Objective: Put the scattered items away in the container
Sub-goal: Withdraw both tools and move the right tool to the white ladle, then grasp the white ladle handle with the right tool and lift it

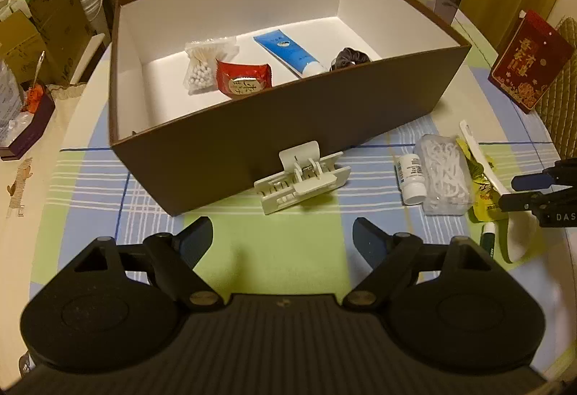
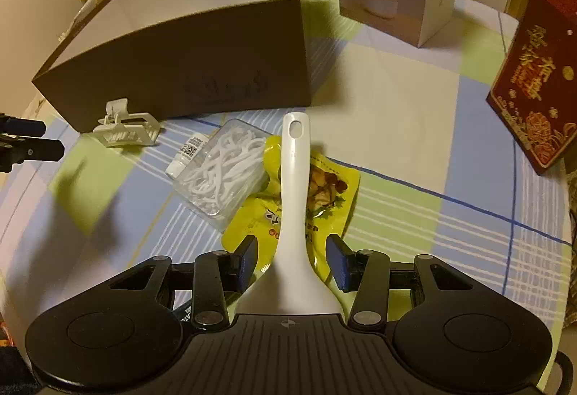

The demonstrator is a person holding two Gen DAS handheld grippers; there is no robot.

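Both grippers low over the table, scattered items not yet in the brown box [image 1: 274, 139].

Left gripper [image 1: 283, 243]: jaws wide, nothing between them, white hair claw clip [image 1: 303, 178] just ahead, touching or nearly touching the box's front wall. Right gripper [image 2: 293, 259]: jaws straddle the white rice paddle [image 2: 294, 214], pads apart from its neck on both sides, so released, no grasp. Paddle lies on a yellow snack packet [image 2: 324, 193]; clear floss-pick box [image 2: 220, 171] and small white bottle [image 2: 185, 157] just beside. Already in the box: cotton swabs [image 1: 202, 66], red packet [image 1: 243, 79], blue tube [image 1: 288, 52], and a dark thing, probably a scrunchie [image 1: 348, 57], half hidden.
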